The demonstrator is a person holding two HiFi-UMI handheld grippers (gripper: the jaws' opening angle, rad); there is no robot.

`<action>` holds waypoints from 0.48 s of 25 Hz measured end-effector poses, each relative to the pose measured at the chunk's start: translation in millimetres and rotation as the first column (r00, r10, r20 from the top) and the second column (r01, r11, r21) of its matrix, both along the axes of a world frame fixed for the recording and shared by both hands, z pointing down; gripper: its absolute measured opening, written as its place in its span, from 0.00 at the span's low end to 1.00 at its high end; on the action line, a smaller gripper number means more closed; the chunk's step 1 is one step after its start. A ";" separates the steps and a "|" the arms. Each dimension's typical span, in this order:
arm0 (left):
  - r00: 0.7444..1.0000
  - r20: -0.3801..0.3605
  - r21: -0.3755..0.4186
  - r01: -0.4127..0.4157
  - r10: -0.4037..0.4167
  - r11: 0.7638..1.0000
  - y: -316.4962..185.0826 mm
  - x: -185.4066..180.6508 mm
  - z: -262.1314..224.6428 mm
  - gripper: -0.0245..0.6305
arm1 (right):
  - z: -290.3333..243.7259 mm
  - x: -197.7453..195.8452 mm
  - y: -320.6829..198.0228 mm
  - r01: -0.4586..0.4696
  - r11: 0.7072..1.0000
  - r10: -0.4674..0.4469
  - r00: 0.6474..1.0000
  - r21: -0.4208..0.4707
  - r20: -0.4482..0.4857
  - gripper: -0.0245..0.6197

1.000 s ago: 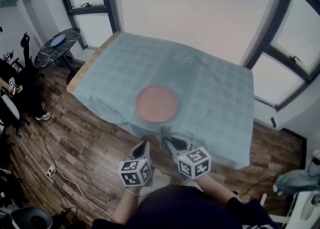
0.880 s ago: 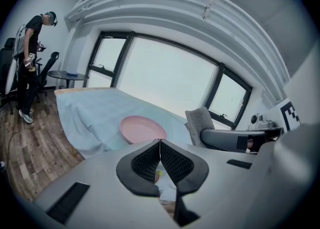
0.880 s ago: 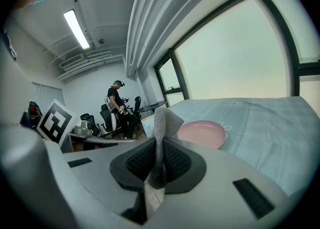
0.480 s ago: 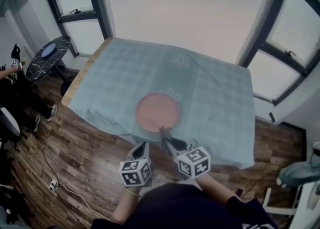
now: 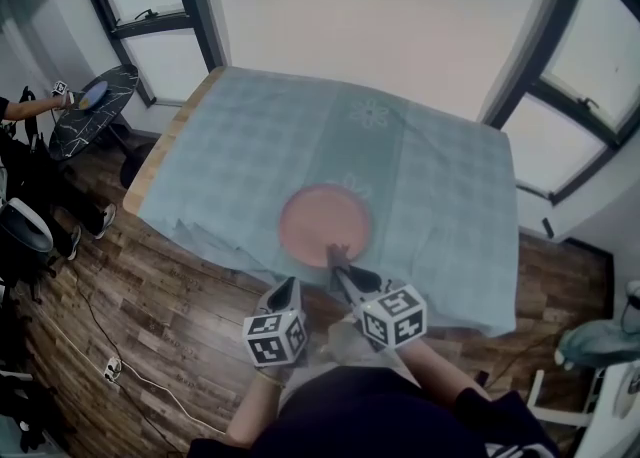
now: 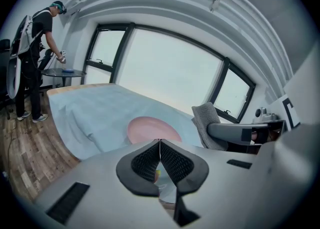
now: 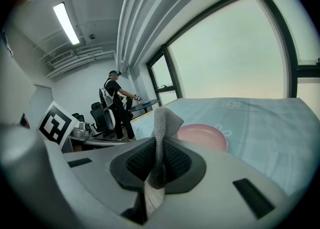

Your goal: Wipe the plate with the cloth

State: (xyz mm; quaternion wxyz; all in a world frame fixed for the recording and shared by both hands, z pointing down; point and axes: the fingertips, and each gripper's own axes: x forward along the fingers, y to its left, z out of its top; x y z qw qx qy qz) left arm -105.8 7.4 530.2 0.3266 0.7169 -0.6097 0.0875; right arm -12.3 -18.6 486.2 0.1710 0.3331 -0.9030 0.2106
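text: none legible | brands: none | numbers: none | signs: none

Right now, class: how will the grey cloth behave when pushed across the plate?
Probably floppy: the knitted grey cloth folds over above the right gripper pinching it. Likely light, since that narrow pinch holds it up. Its coarse weave should grip the pink plate rather than slide.
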 end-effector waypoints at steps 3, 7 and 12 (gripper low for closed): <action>1.000 -0.006 -0.010 0.014 -0.015 1.000 -7.7 -7.7 5.0 0.06 | 0.5 -1.0 -13.2 -0.007 1.000 0.007 1.000 0.009 -0.013 0.09; 1.000 0.003 -0.026 0.017 -0.016 1.000 -24.3 -21.1 15.0 0.06 | 5.2 -8.2 -37.1 -0.010 1.000 0.010 1.000 0.009 -0.025 0.09; 1.000 0.009 -0.046 0.011 -0.011 0.999 -50.1 -35.0 27.0 0.06 | 9.4 -22.1 -65.6 0.008 1.000 -0.007 0.999 0.011 -0.044 0.09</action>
